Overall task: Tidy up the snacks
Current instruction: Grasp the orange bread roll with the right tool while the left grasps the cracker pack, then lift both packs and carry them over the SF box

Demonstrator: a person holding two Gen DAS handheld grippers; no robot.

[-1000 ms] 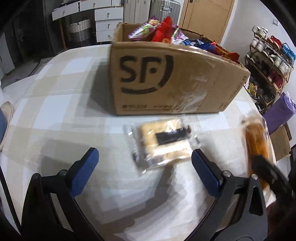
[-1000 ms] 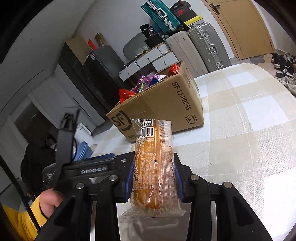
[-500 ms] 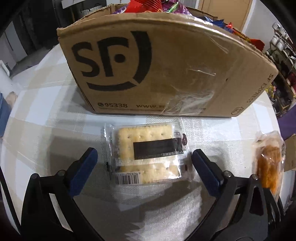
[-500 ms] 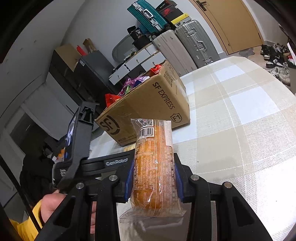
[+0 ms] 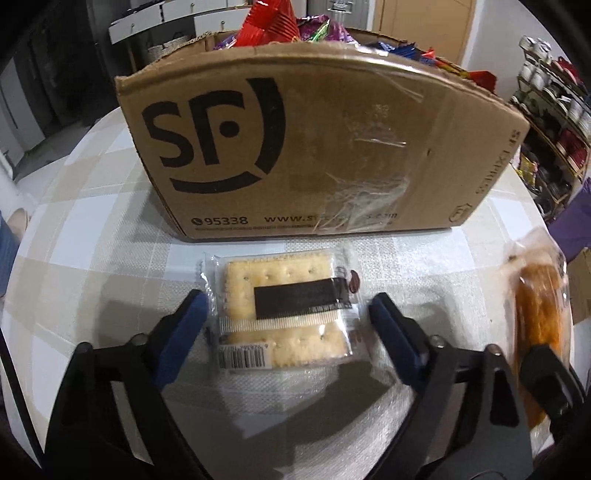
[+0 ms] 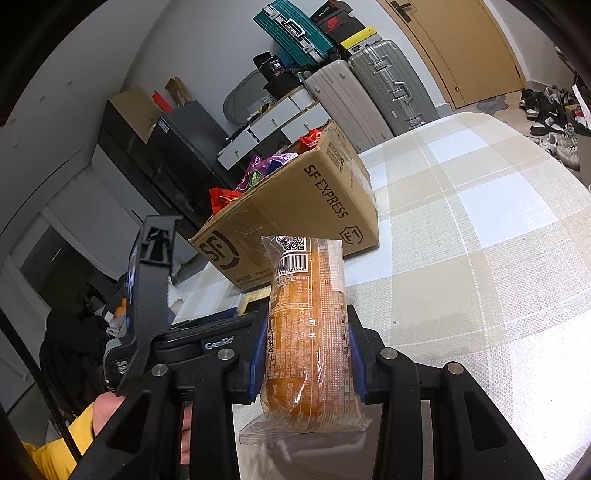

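Observation:
A clear-wrapped cracker pack [image 5: 288, 310] with a black label lies flat on the checked tablecloth, just in front of the SF cardboard box [image 5: 314, 147]. My left gripper [image 5: 288, 325] straddles the pack and its jaws are closing. The blue pads [image 5: 184, 332] stand at the wrapper's two side edges without squeezing it. My right gripper [image 6: 306, 354] is shut on a long orange bread pack [image 6: 306, 332], held above the table. That orange bread pack [image 5: 535, 314] also shows at the right of the left wrist view. The SF cardboard box [image 6: 295, 221] is full of colourful snack bags [image 5: 280, 26].
The table [image 6: 480, 221] carries a beige and white checked cloth. Suitcases [image 6: 369, 81] and white drawers [image 6: 273, 122] stand against the far wall, and a shoe rack [image 5: 554, 110] stands to the right. A person's hand with a yellow sleeve [image 6: 77, 432] holds the left gripper's body.
The left gripper moved forward toward the box, so the cracker pack now lies between its pads, and its jaws have narrowed. The right gripper kept its hold on the orange bread pack, nearly still.

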